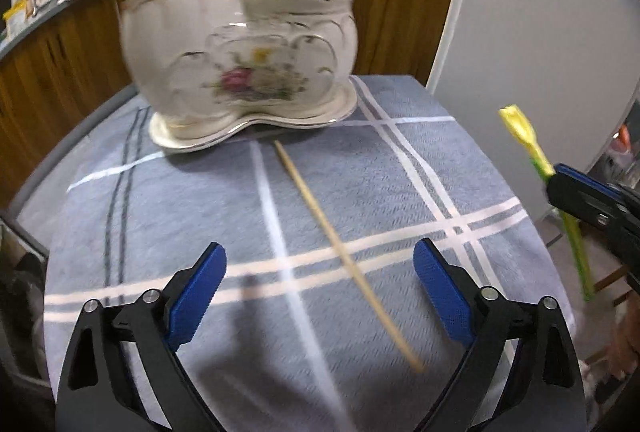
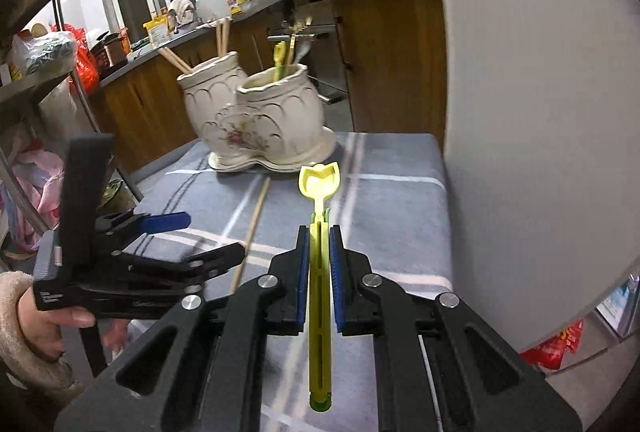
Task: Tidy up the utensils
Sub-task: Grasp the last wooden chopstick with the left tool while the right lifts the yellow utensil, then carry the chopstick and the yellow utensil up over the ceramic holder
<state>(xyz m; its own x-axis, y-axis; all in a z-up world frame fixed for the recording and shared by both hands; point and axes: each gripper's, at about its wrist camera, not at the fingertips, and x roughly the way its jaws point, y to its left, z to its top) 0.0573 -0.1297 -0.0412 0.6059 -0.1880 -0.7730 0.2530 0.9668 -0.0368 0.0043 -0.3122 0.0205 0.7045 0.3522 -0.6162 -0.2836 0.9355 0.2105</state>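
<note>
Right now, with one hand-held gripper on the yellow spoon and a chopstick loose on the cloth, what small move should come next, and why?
Probably carry the yellow spoon, clamped in the right hand-held gripper, toward the right cup of the ceramic holder, where a similar yellow utensil and a fork already stand. The open left hand-held gripper can then close on the chopstick lying between its fingers.

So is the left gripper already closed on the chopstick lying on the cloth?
No, the left gripper is open, and the chopstick lies untouched between its fingers.
</note>
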